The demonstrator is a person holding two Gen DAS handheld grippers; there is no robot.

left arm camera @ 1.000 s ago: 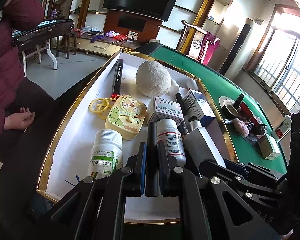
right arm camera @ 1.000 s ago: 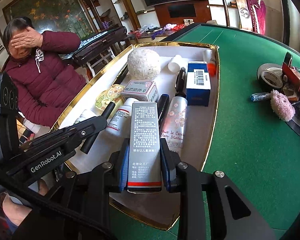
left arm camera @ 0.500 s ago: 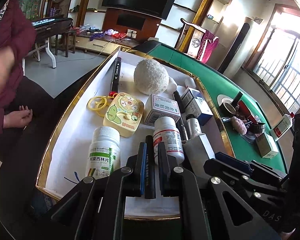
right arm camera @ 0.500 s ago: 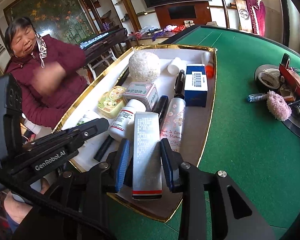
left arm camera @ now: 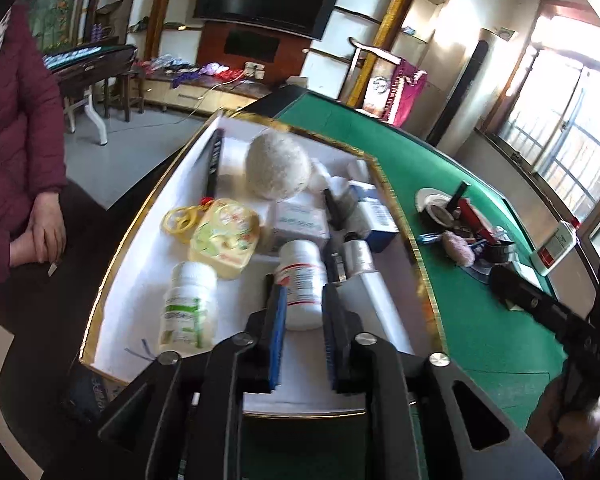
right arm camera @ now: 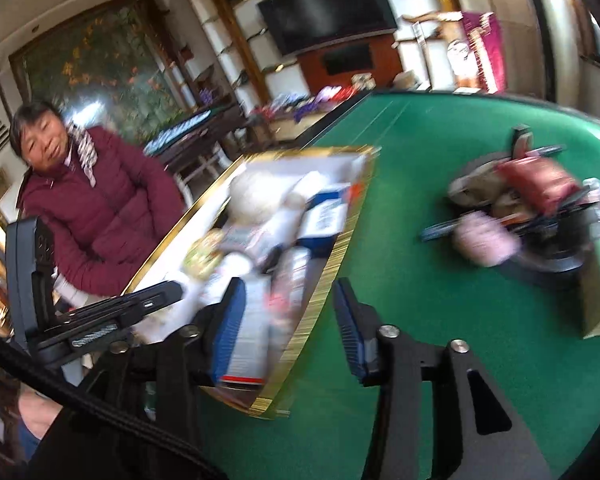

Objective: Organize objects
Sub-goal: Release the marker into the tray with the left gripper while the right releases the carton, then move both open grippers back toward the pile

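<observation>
The gold-rimmed tray (left arm camera: pixel 404 216) on the green table (left arm camera: pixel 480 320) holds bottles, boxes and a white fuzzy ball (left arm camera: pixel 278 170). Above it the left gripper (left arm camera: pixel 303 344) is opening, nothing pinched between its pads. The right gripper (right arm camera: pixel 288 320) is opening too, holding nothing, over the tray's edge.

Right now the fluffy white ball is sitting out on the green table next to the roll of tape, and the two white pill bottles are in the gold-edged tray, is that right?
Not quite. The fluffy white ball lies inside the gold-edged tray, toward its far end, not on the green table. The left wrist view shows it. The two white pill bottles are in the tray, as you said.
</observation>
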